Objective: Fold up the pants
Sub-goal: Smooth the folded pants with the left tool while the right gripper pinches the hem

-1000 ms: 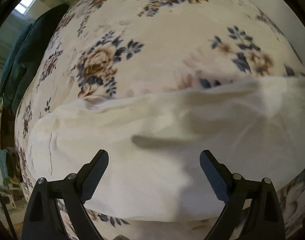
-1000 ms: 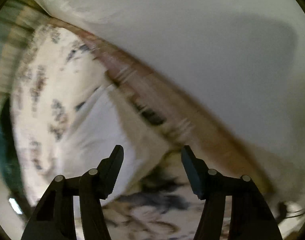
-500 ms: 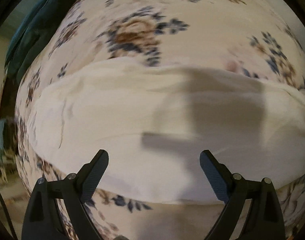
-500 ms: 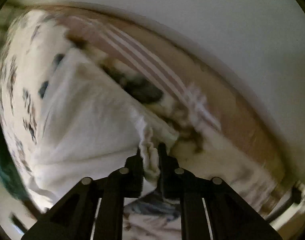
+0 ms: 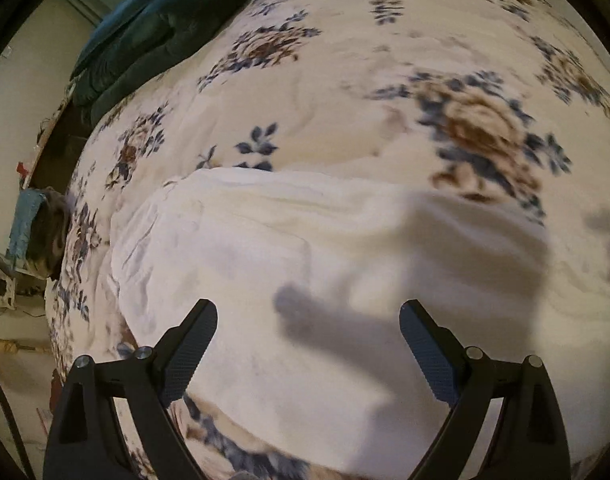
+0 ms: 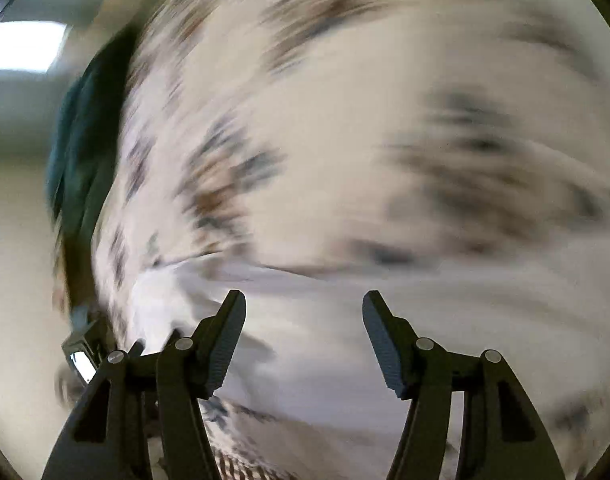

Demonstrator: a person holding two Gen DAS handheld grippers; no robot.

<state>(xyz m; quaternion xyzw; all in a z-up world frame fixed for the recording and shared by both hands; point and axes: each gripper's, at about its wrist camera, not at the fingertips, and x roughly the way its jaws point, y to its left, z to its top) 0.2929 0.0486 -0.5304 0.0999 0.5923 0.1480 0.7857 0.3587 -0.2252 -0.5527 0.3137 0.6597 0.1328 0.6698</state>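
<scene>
Floral bedding (image 5: pixel 345 92), cream with blue and brown flowers, fills both of your views and carries everything you are working on.

Nearest to you in the left wrist view, your left gripper (image 5: pixel 308 338) hangs over the pants with its 2 jaws spread wide and nothing between the ribbed pads. Its shadow falls as a dark shape on the cloth just ahead of the tips. Under it the white pants (image 5: pixel 289 264) lie flat on the bedding as a broad folded panel, with a puckered edge on the left side and a straight upper edge that runs across the middle of the frame.

Your right gripper (image 6: pixel 304 334) has just been opening: its jaws stand apart and no cloth sits between them. That view is heavily smeared by motion, so you can only make out the pants (image 6: pixel 305 360) as a pale band beneath and beyond the tips, with the flowered bedding (image 6: pixel 345 140) past them.

Farther off, a dark teal blanket (image 5: pixel 141 28) is bunched at the far left corner of the bed. Beyond the left edge you see a pale wall (image 5: pixel 21 120) and some clutter low on the floor, too small to identify. No brand, label or writing can be read anywhere.
</scene>
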